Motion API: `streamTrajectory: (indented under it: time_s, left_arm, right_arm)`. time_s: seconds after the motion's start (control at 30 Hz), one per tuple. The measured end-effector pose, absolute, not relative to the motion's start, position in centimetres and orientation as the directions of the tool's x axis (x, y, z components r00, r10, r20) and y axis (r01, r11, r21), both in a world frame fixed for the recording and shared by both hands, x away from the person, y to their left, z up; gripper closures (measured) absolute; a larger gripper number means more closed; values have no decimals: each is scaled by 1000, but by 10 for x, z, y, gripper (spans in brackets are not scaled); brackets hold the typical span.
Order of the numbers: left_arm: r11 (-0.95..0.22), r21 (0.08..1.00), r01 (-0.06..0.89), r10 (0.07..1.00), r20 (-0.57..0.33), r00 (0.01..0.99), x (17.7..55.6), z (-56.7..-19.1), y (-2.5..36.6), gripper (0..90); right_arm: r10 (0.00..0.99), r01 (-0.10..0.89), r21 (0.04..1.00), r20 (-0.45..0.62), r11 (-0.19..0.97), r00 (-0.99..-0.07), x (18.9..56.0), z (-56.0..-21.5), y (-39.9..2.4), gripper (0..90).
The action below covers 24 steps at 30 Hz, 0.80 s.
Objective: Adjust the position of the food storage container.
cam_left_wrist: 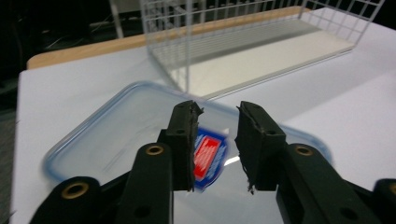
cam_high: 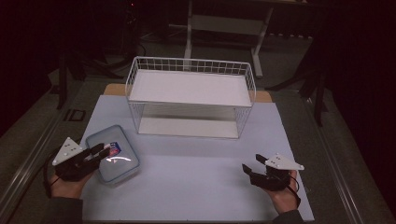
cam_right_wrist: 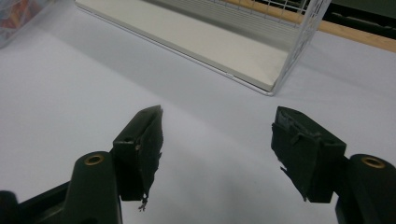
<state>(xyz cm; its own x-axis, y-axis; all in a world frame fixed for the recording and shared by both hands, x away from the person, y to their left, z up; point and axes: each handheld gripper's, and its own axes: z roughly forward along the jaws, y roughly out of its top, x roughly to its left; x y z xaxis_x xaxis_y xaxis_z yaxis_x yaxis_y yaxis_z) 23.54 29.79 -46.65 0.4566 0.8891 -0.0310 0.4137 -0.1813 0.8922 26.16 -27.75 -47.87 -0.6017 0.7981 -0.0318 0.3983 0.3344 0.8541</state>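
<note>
Up close, we see the jaws of the left gripper [cam_left_wrist: 216,140] spread with a gap between them, pinching nothing, poised just over the clear lid of a plastic container [cam_left_wrist: 93,140] with a blue rim. Between and beneath the jaws a small red and blue packet [cam_left_wrist: 210,156] shows through the lid, inside the container. In the high view the left gripper [cam_high: 100,151] reaches over the container [cam_high: 116,168], which sits at the near left of the pale surface [cam_high: 196,186]. The jaws of the right gripper [cam_right_wrist: 217,149] stand wide apart over bare surface and hold nothing; in the high view this right gripper [cam_high: 252,164] rests at the near right, well apart from the container. Farther back, in the middle of the surface, stands a white wire rack [cam_high: 191,74] with two white shelves, one above the other.
</note>
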Motion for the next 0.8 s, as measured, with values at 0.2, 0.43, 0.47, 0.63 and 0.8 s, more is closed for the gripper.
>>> streamTrajectory:
  time_s: [0.2, 0.43, 0.47, 0.63, 0.8]
  left_arm:
    - [-222, 857, 465, 894, -11, 447, 229, -473, 312, 899]
    - [-257, 806, 533, 913, 20, 408, 216, -491, 332, 900]
    - [-257, 806, 533, 913, 20, 408, 216, -491, 332, 900]
    - [-280, 757, 590, 898, -11, 440, 217, -507, 335, 900]
    - [-343, 728, 593, 869, 6, 495, 217, -510, 324, 900]
  right_arm:
    - [799, 398, 856, -30, 330, -600, 262, -479, -279, 327]
    - [800, 399, 857, -25, 326, -600, 262, -480, -278, 326]
    - [800, 399, 857, -25, 326, -600, 262, -480, -278, 326]
    - [793, 400, 852, -29, 339, -609, 263, -482, -276, 326]
    - [792, 398, 853, -30, 338, -609, 263, -481, -275, 326]
